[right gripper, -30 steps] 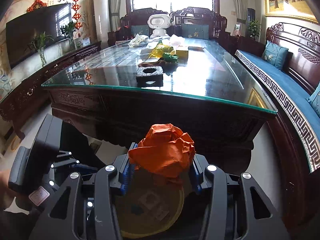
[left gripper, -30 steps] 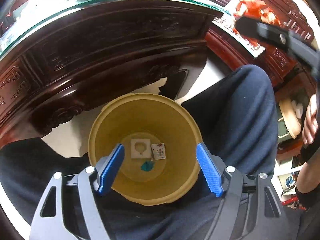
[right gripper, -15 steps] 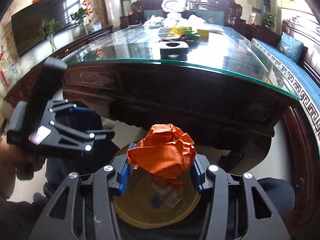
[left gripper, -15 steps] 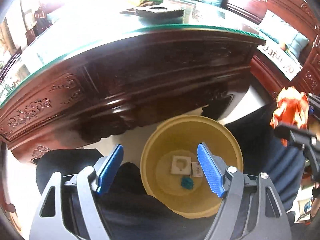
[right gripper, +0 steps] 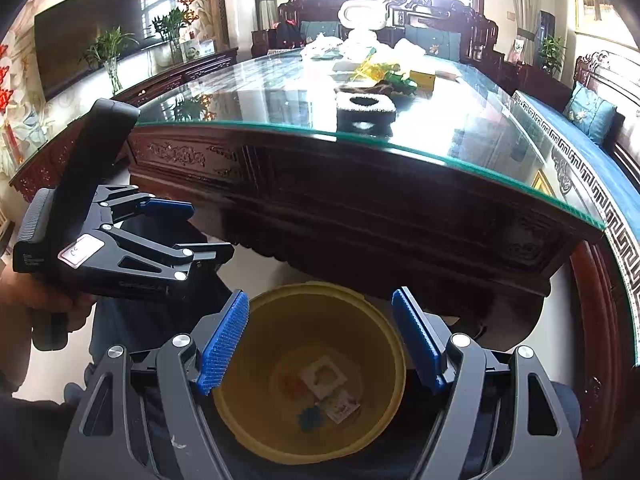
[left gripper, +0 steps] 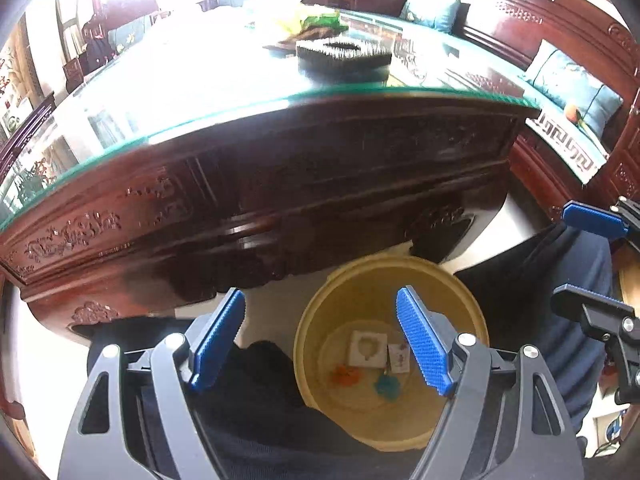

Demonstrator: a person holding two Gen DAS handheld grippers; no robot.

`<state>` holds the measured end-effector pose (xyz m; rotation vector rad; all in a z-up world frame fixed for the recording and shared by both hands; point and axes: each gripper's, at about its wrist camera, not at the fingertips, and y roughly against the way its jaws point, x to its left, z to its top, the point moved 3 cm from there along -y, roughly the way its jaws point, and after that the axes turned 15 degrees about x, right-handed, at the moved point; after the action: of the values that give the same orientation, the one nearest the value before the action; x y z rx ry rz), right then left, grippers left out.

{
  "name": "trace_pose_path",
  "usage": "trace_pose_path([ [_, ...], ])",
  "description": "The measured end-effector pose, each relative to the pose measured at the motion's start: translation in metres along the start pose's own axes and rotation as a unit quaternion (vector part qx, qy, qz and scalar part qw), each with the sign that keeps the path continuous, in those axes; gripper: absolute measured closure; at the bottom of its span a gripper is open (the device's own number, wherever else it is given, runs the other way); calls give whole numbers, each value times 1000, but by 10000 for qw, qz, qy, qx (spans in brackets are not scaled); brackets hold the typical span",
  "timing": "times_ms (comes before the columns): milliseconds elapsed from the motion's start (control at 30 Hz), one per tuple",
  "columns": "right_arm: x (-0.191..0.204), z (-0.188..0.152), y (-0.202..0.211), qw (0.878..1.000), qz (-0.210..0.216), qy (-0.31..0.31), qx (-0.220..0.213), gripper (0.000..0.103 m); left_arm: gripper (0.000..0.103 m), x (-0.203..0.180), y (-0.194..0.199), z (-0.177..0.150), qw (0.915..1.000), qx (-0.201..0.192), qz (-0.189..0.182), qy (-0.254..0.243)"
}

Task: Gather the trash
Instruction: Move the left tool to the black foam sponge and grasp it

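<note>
Orange crumpled paper (left gripper: 347,375) lies at the bottom of the yellow bin (right gripper: 384,320), beside a white card (left gripper: 368,349) and a blue scrap (left gripper: 387,387). Right tongs (right gripper: 320,342), directly above the bin, have just been opening; nothing is between them. Left tongs (left gripper: 320,340) are spread and empty, beside the bin.

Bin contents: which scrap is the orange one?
The crumpled orange paper on the yellow bin floor, left of the teal scrap, below the white square card; the others are white or teal.
</note>
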<state>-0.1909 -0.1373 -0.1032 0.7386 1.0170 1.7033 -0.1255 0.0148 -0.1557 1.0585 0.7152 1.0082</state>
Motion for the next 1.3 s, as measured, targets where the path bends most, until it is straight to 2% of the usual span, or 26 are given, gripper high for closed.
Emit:
trace_pose_path([
  [200, -9, 15, 11, 9995, -124, -108, -255, 31, 25, -3, 19, 23, 9992, -391, -5, 2],
  [267, -12, 22, 16, 9991, -95, -107, -394, 28, 24, -4, 25, 32, 9987, -515, 15, -7],
  [467, -25, 50, 34, 9962, -282, -128, -817, 22, 17, -2, 48, 64, 9954, -953, 68, 55],
  [600, -36, 75, 50, 9911, -377, -120, -1273, 15, 4, 2, 66, 89, 9905, -1335, 246, 219],
  [700, -45, 91, 65, 9828, -500, -181, -1771, 8, 4, 6, 78, 109, 9863, -1574, 287, 396],
  [767, -54, 102, 73, 9762, -506, -283, -2089, 8, 4, 11, 80, 120, 9843, -1650, 316, 538],
  [900, -73, 118, 77, 9676, -367, -484, -2452, 8, 4, 16, 73, 139, 9834, -1630, 190, 778],
  [1067, -91, 130, 66, 9648, -110, -696, -2535, 8, 4, 15, 50, 159, 9859, -1445, 96, 837],
  [1200, -99, 133, 57, 9660, 85, -817, -2452, 8, 4, 19, 20, 180, 9852, -1194, 613, 1062],
  [1300, -104, 130, 51, 9674, 162, -877, -2371, 8, 4, 21, 5, 191, 9859, -979, 830, 1077],
])
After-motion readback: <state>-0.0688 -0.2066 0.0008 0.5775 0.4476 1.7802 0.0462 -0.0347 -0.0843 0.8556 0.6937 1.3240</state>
